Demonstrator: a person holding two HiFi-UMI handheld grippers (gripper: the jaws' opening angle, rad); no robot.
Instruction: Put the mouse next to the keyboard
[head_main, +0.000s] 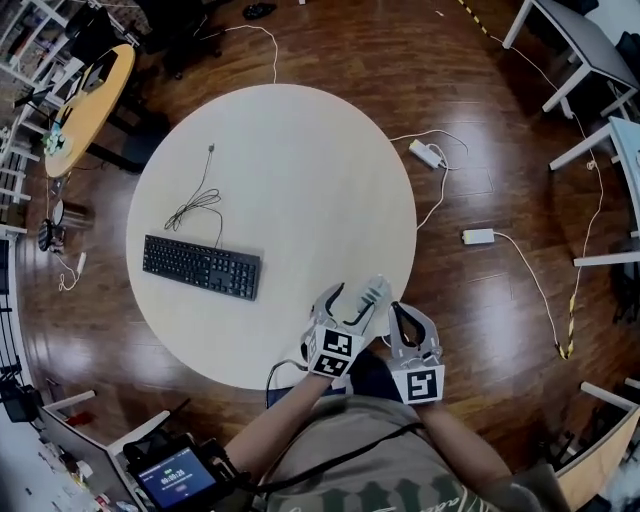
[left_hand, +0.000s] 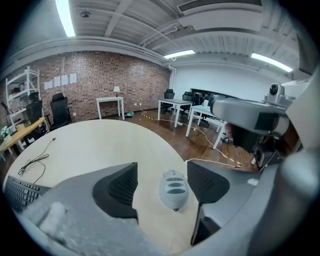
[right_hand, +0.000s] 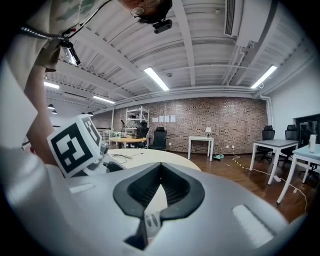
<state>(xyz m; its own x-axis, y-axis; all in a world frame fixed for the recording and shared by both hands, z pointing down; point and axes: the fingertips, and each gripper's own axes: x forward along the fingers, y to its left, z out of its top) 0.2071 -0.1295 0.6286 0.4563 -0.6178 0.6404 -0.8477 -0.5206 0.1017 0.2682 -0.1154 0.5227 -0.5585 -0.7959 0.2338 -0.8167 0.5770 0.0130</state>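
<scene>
"Closing on the mouse (left_hand: 173, 189) is your step now. Your left hand-held gripper (left_hand: 161, 176) stands spread with the mouse between its jaws, neither jaw touching it, at the near right edge of the counter (head_main: 300, 160)."

"And you sit off-centre: the mouse lies nearer the right jaw. Shift a little so both pads meet its sides together, or I judge it will skid or twist on that smooth top."

"Squeeze low on the flanks, not over the buttons, and lift only enough to clear the counter. It lies so close to the rim that a nudge outward could send it to the floor."

"Your right hand-held gripper (head_main: 412, 322) is pressed together with nothing in it, just beside the left one. Hold it back so the two don't knock."

"The keyboard (head_main: 201, 266) lies well apart, toward the left edge, with bare counter between. Its cable (head_main: 195, 205) is bunched on its far side, so set the mouse by the keyboard's right end and you avoid the loops."

"The power strip (head_main: 428, 153) and the white adapter (head_main: 478, 236) lie on the floor off the right edge, out of your path."
</scene>
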